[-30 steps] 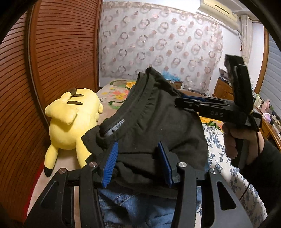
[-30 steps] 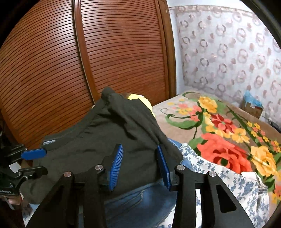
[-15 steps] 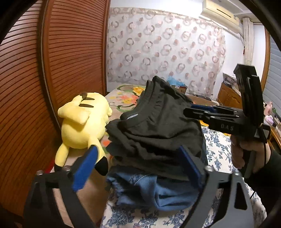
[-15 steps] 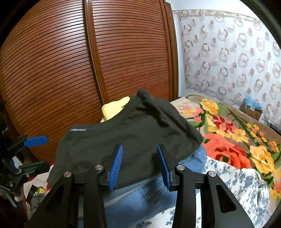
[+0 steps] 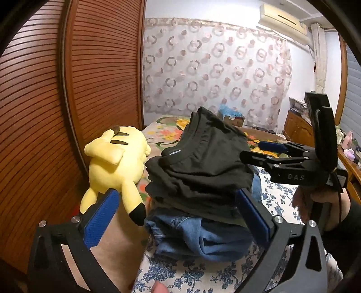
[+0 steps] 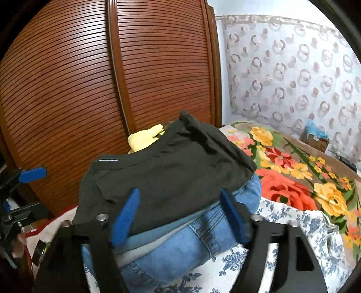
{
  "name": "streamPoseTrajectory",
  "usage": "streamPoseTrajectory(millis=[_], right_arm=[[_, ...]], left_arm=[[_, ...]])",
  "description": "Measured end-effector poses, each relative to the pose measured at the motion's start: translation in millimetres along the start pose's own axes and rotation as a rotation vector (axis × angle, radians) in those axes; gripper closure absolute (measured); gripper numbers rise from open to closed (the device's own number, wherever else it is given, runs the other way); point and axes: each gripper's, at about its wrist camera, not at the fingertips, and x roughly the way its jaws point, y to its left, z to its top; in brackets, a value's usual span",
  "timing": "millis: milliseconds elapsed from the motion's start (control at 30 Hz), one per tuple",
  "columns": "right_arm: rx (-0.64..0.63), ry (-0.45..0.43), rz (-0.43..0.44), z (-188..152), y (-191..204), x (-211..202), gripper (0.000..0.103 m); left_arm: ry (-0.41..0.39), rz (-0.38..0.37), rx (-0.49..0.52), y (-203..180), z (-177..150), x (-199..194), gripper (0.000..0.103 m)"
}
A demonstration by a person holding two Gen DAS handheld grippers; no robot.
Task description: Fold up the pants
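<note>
Two views look at one stack on the bed (image 5: 277, 198): folded black pants (image 5: 203, 166) lying on top of folded blue jeans (image 5: 203, 239), all on a blue-flowered white sheet (image 6: 282, 216).

The left gripper (image 5: 178, 220) has its jaws spread wide, still opening, the blue pads clear of the cloth on either side of the stack. The right gripper (image 6: 180, 214) also has its jaws opening; the stack sits just ahead between them, and the pads do not press it.

Only the left wrist view shows the whole yellow plush toy (image 5: 117, 164) lying beside the stack, the air conditioner (image 5: 282, 20) high on the wall, and the person's hand (image 5: 315, 202) on the other gripper's handle. Only the right wrist view shows the wide floral blanket (image 6: 293, 171) beyond the stack; there the toy is just a yellow scrap behind the pants. Both views show the slatted wooden wardrobe doors (image 6: 112, 90).
</note>
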Motion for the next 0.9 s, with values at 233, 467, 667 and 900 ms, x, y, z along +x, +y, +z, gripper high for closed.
streamPoseTrajectory(millis=[233,467,667,900], right_arm=[[-0.003,-0.014,-0.035,-10,14,-24,0.008],[-0.004,-0.029,-0.051,-21,29,-51,0.002],[0.012,-0.043,-0.058,-33,35,-75,0.001],[0.030,-0.053,-0.099,-48,40,-107,0.001]], left_arm=[[-0.002,-0.004,-0.002,-3,-3,-8,0.000],[0.005,0.000,-0.008,-8,-8,-19,0.000],[-0.009,-0.014,0.011,-17,-12,-32,0.000],[-0.007,-0.048,0.033,-31,-15,-38,0.000]])
